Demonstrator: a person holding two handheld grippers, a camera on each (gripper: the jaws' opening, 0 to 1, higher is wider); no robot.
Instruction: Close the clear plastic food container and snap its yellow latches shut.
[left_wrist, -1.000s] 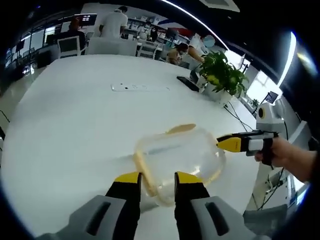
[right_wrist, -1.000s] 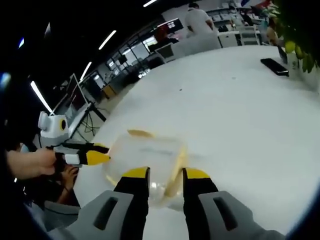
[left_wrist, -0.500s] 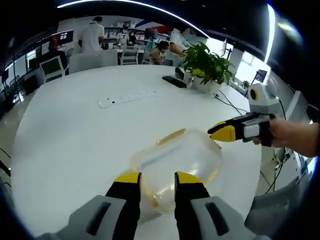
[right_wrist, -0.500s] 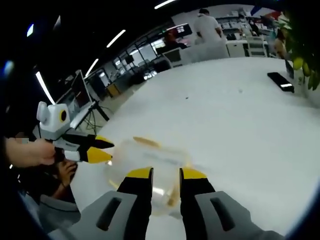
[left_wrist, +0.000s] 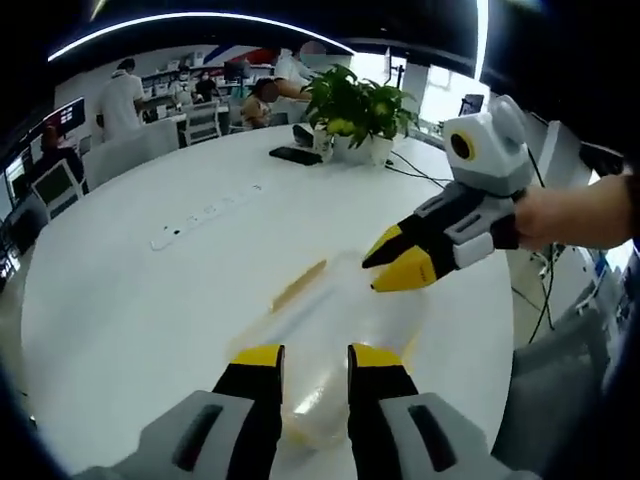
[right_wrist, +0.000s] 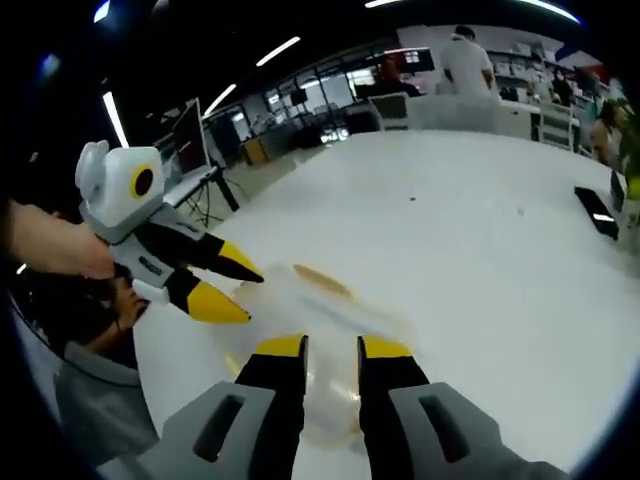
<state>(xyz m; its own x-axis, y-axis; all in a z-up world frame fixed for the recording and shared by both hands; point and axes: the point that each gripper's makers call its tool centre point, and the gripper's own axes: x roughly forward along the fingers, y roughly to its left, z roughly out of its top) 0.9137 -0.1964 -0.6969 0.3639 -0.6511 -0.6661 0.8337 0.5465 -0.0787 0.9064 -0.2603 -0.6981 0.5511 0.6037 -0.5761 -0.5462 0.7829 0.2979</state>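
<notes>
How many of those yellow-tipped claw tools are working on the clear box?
2. The left gripper rises from the bottom of its own view, at the clear container's near edge. The right gripper, held in a hand, reaches in from the right above the container.

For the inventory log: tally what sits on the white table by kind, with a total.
Clear food container: 1
Power strip: 1
Potted plant: 1
Black flat device: 1
Total: 4
</notes>
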